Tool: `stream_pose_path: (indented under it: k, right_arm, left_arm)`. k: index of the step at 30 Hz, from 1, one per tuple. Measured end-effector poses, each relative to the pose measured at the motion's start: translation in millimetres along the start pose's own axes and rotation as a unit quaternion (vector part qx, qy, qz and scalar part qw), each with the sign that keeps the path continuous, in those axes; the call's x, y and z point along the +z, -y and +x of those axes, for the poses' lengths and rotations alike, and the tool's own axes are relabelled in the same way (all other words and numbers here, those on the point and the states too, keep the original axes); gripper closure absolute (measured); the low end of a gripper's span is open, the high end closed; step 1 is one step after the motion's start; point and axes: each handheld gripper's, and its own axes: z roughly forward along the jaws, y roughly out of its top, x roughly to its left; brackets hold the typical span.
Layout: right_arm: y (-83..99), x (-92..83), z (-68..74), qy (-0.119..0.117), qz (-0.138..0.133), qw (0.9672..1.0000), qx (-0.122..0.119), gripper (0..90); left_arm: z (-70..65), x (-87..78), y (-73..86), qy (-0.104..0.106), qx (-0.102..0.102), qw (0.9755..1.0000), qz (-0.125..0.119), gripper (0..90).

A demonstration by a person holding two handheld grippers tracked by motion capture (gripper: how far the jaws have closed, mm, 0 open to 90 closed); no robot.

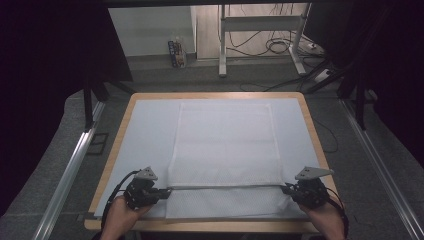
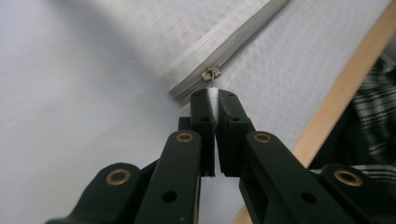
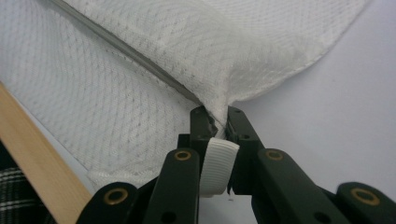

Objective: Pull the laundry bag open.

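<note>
Left gripper [image 2: 214, 100] clamped on zipper pull [image 2: 211, 74], right gripper [image 3: 215, 116] pinching mesh bag [image 1: 223, 145] corner, near table edge [image 1: 210, 225].

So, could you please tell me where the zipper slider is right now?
The zipper slider sits at the left end of the grey zipper, near the table's front edge, just beyond the left gripper, which is shut on its pull tab.

White mesh-patterned fabric bag [image 1: 223, 145] with a grey zipper strip [image 1: 225, 187] and metallic zipper slider [image 2: 210, 73]; pale blue mat [image 1: 147, 125] on the light wooden desk [image 1: 122, 127]; black tools, left [image 1: 167, 192] and right [image 1: 285, 189]; black-and-white plaid sleeve [image 2: 373, 107].
</note>
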Motion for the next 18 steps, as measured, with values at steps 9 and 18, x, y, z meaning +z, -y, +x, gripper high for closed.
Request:
stream_pose_path:
  k: [9,18]
  right_arm:
    - [1.4,-0.7,-0.5,-0.001,0.002,1.0000,0.004,81.9]
    - [9.6,-1.3,0.7,-0.002,0.009,0.9999,0.009,82.0]
  left_arm:
    - [3.2,-4.4,3.9,-0.001,-0.010,0.9999,-0.008,87.6]
    - [3.0,-1.3,5.3,-0.021,-0.010,0.9997,0.009,87.7]
